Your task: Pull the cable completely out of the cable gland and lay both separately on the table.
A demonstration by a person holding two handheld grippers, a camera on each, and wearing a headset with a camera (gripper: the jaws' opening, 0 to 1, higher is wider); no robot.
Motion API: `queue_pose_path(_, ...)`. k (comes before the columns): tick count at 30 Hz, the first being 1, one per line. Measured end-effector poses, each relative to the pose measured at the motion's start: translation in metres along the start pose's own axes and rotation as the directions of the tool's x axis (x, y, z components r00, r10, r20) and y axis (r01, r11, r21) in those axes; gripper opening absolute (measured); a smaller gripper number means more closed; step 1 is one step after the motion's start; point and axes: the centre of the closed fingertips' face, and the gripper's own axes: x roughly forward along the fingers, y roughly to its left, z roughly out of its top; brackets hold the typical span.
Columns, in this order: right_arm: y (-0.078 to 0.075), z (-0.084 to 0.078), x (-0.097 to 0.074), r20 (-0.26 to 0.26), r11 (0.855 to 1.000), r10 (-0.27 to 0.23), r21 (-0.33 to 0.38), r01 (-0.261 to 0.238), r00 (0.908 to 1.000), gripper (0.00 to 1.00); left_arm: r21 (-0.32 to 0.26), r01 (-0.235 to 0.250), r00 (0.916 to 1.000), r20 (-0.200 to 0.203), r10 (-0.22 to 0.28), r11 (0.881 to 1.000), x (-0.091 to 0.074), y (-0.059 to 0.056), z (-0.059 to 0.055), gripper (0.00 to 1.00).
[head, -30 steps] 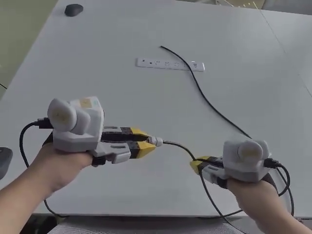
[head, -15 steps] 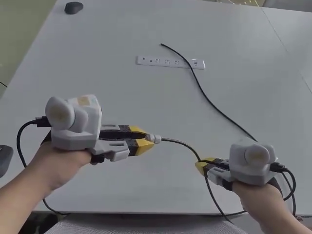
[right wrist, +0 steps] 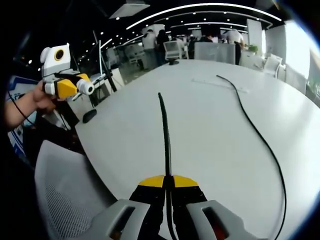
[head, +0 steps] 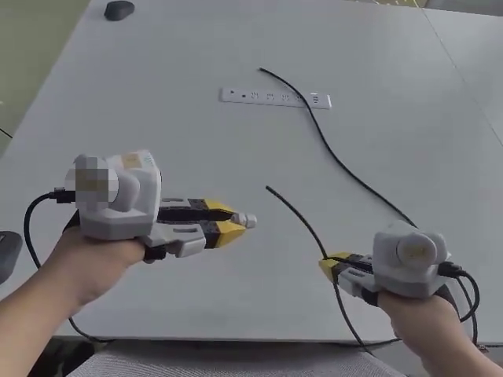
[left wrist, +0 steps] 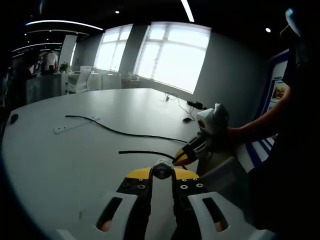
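Note:
My left gripper (head: 236, 223) (left wrist: 161, 175) is shut on a small white cable gland (head: 247, 221) (left wrist: 161, 169), held above the table's near side. The gland also appears at upper left of the right gripper view (right wrist: 85, 87). A black cable (head: 297, 220) (right wrist: 164, 135) sticks out free from my right gripper (head: 324, 265) (right wrist: 168, 181), which is shut on it. The cable's loose end (head: 268, 188) hangs in the air, apart from the gland. The right gripper shows in the left gripper view (left wrist: 181, 156) with the cable (left wrist: 145, 152) reaching left from it.
A white power strip (head: 275, 99) lies mid-table with a second long black cable (head: 346, 174) running from it toward the near right edge. A dark mouse (head: 119, 10) sits at the far left. The white table (head: 157, 71) is wide; its front edge is close to my hands.
The cable's end has come out of the gland. The right gripper has drawn right and down with the cable, and a gap has opened between cable tip and gland.

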Motion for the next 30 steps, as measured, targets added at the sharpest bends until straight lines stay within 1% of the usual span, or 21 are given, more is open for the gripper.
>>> queue_pose_path(7,0.001,0.002,0.000,-0.005,1.000,-0.001,-0.015,0.001,1.0000,0.00,-0.006,0.010,0.9999,-0.004,-0.010,1.000,0.002,-0.002,-0.002,0.15)
queue_pose_path(10,0.002,0.008,-0.003,0.000,1.000,-0.003,-0.020,0.003,1.0000,0.00,-0.004,0.011,0.9999,-0.006,-0.011,1.000,0.003,-0.002,-0.003,0.15)
queue_pose_path(14,0.002,0.018,-0.004,0.000,0.999,-0.005,-0.051,0.005,1.0000,0.00,-0.011,0.010,0.9999,-0.001,-0.011,1.000,0.004,0.001,-0.005,0.15)
queue_pose_path(19,0.001,0.032,0.000,-0.009,0.997,0.001,-0.082,-0.002,1.0000,0.00,-0.021,0.009,1.0000,0.000,-0.009,1.000,0.006,0.005,-0.010,0.15)
queue_pose_path(21,0.000,0.039,0.003,-0.016,0.994,-0.001,-0.112,0.000,0.9999,0.00,-0.028,0.006,1.0000,-0.002,-0.006,1.000,0.007,0.007,-0.014,0.15)
queue_pose_path(25,0.000,0.052,0.010,-0.018,0.991,0.006,-0.136,-0.009,0.9998,0.00,-0.033,-0.002,1.0000,-0.001,0.002,0.999,0.005,0.012,-0.019,0.15)
queue_pose_path(27,0.001,0.058,0.015,-0.026,0.985,0.012,-0.174,-0.016,0.9996,0.00,-0.050,-0.003,1.0000,0.007,0.004,0.999,0.003,0.016,-0.021,0.15)
queue_pose_path(29,0.003,0.064,0.019,-0.033,0.977,0.017,-0.211,-0.023,0.9993,0.00,-0.047,-0.012,0.9999,0.010,0.012,0.999,0.002,0.020,-0.025,0.15)
queue_pose_path(30,0.005,0.067,0.023,-0.038,0.973,0.020,-0.228,-0.028,0.9991,0.00,-0.054,-0.015,0.9999,0.007,0.015,0.998,0.001,0.022,-0.028,0.15)
